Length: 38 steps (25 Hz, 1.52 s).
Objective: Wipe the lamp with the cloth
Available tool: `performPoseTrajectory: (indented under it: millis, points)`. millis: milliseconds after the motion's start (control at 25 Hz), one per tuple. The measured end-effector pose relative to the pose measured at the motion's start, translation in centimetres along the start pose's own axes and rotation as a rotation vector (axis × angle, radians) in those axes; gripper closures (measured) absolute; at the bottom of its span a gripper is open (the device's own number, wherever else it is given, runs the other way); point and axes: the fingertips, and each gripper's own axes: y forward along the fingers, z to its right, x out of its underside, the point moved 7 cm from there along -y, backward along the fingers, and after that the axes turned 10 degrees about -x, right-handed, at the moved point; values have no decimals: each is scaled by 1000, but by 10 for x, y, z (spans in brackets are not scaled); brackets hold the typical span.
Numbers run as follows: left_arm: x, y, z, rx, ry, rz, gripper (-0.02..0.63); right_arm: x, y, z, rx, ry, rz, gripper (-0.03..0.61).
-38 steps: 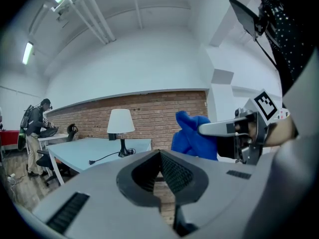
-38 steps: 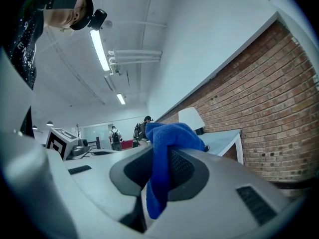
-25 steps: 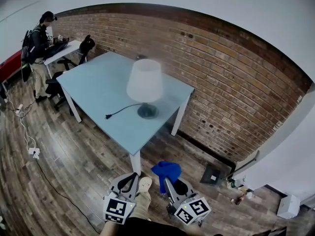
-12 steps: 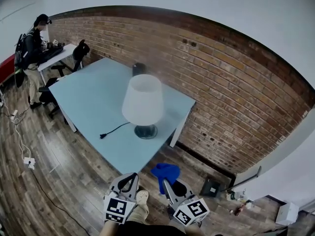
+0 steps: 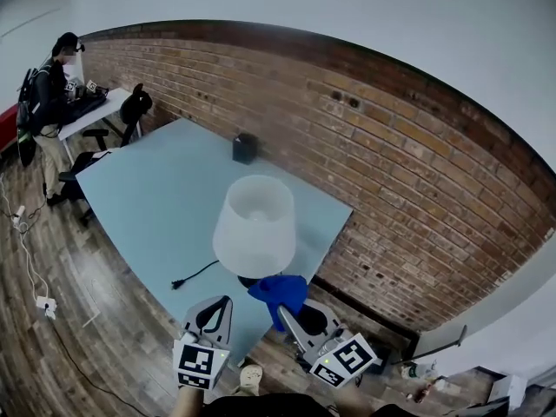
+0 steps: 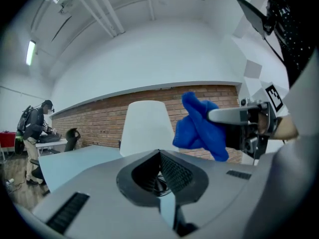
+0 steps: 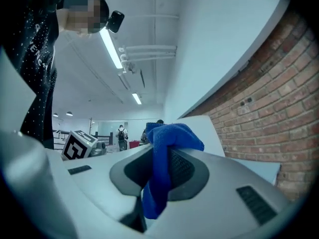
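Right gripper (image 5: 289, 318) fingers clamped on cloth (image 5: 280, 290), held near lamp (image 5: 254, 224) (presumably ready to wipe); left gripper (image 5: 218, 307) fingers together, empty.

One lamp (image 5: 254, 226), one blue cloth (image 5: 280, 290), one table (image 5: 148, 181) and one dark box (image 5: 245, 148) at the lamp's twelve o'clock are counted. Two grippers are counted: left gripper (image 5: 215, 304) and right gripper (image 5: 285, 313). At ten o'clock, one person (image 5: 48, 94) and one chair (image 5: 130, 108) are counted.
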Motion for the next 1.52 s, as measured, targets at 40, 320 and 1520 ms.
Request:
performPoseTrajectory:
  millis: [40,320,1520]
  points:
    - [-2,7,-9,-15,-7,6,606,-12,11,10,-11,-42,13,517]
    - [-9,50,-50,-54,0,39,605,-76,56,66,-29,-186,107,517]
    - [12,92,-65,-92,11,-28,604,22,7,171,120,23,-192,517]
